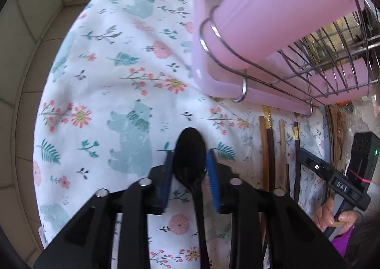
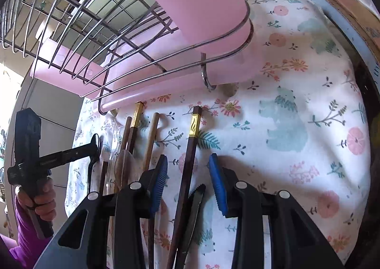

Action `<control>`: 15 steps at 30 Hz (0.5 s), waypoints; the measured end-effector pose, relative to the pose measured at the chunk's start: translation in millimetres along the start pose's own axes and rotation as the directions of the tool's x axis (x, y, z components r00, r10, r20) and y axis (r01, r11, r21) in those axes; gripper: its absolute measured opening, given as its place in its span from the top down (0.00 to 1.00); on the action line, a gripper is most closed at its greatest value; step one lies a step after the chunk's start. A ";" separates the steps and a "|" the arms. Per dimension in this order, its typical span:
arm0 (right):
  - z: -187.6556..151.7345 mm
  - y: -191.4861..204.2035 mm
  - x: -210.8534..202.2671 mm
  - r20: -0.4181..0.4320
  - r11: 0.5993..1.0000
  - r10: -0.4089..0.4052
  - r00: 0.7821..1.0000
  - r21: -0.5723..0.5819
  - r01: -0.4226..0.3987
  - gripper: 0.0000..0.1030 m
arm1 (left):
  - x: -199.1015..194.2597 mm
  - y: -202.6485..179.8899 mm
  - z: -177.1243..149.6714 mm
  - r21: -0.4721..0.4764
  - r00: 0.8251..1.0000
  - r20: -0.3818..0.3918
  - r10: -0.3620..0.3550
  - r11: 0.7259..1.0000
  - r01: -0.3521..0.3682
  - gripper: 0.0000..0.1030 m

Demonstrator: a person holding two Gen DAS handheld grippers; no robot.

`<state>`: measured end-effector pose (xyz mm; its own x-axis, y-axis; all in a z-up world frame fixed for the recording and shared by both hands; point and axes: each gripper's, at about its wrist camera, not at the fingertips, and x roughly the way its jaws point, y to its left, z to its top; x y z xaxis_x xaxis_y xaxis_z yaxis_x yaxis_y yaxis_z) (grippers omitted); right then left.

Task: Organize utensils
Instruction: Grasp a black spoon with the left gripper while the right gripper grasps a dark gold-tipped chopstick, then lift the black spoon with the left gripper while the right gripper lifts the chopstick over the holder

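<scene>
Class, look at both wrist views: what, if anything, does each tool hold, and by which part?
Nothing is held. The left tool stands open around the black spoon's bowl; the right tool stands open over a dark chopstick without its pads touching it.

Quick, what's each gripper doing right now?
Left gripper: open, black spoon between its fingers.
Right gripper: open, straddling a dark chopstick.

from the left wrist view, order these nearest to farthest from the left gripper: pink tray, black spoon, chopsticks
1. black spoon: its bowl lies between the left gripper fingers.
2. chopsticks: lying on the cloth off to the right.
3. pink tray: under the wire rack, beyond and upper right.
</scene>
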<state>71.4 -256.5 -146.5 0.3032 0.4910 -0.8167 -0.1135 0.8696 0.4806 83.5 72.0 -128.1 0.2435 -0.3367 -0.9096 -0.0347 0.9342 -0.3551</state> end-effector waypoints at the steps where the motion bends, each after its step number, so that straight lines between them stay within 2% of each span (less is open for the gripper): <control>1: 1.2 0.3 2.1 -0.002 1.000 0.000 1.000 0.000 0.000 0.65 | 1.3 -2.7 1.1 0.011 1.000 0.000 0.011 1.000 -0.011 0.69; 4: 3.1 1.7 4.9 -0.004 1.000 -0.015 1.000 -0.011 0.015 0.76 | 3.4 -8.9 1.4 0.039 0.999 0.011 0.040 0.998 -0.040 0.70; 5: 3.2 0.6 4.7 -0.004 1.000 -0.019 1.000 -0.012 0.019 0.87 | 3.8 -10.9 0.7 0.044 0.999 0.017 0.051 0.998 -0.051 0.77; 6: 2.7 -0.2 5.7 -0.008 1.000 -0.016 1.000 -0.011 0.016 0.90 | 3.2 -11.5 0.0 0.049 0.996 0.031 0.078 0.996 -0.079 0.91; 12: -4.9 -9.2 -1.5 0.019 0.999 0.039 0.999 0.028 -0.040 0.91 | -6.9 -11.6 -4.4 0.017 0.997 0.073 0.013 1.000 -0.015 0.99; 15: -9.4 -14.4 -15.4 0.057 0.997 0.064 0.996 0.035 -0.066 0.91 | -18.1 -19.0 -9.7 0.046 0.993 0.116 0.016 0.999 -0.022 0.99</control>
<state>59.4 -276.0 -143.9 0.3486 0.5415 -0.7650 -0.0997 0.8330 0.5442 70.4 59.3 -107.0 0.3536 -0.3057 -0.8841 0.0046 0.9457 -0.3252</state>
